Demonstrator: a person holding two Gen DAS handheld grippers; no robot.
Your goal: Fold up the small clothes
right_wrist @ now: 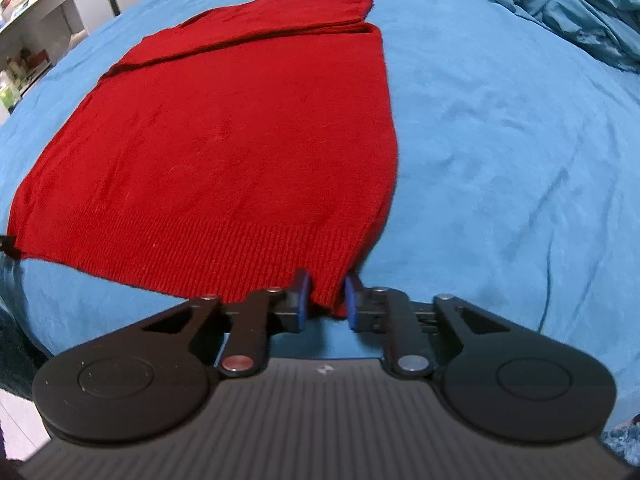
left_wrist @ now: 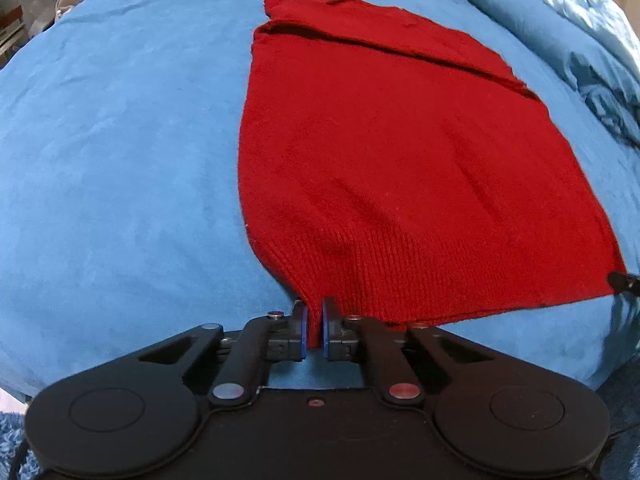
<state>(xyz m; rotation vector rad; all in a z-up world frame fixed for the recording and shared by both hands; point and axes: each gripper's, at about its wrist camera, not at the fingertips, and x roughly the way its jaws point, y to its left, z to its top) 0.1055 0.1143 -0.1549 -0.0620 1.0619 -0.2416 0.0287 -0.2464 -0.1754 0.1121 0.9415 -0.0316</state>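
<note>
red sweater (left_wrist: 400, 160) flat on blue bedspread (left_wrist: 120, 160) | left tool (left_wrist: 315, 312), right tool (right_wrist: 327, 284) pinching hem corners | shelves (right_wrist: 36, 40) behind

Each wrist camera sat just behind its own jaws, looked steeply down and forward along them from close above the near edge of the bed (left_wrist: 120, 160), and both views shared the red garment (left_wrist: 400, 160), seen from its opposite near corners.
</note>
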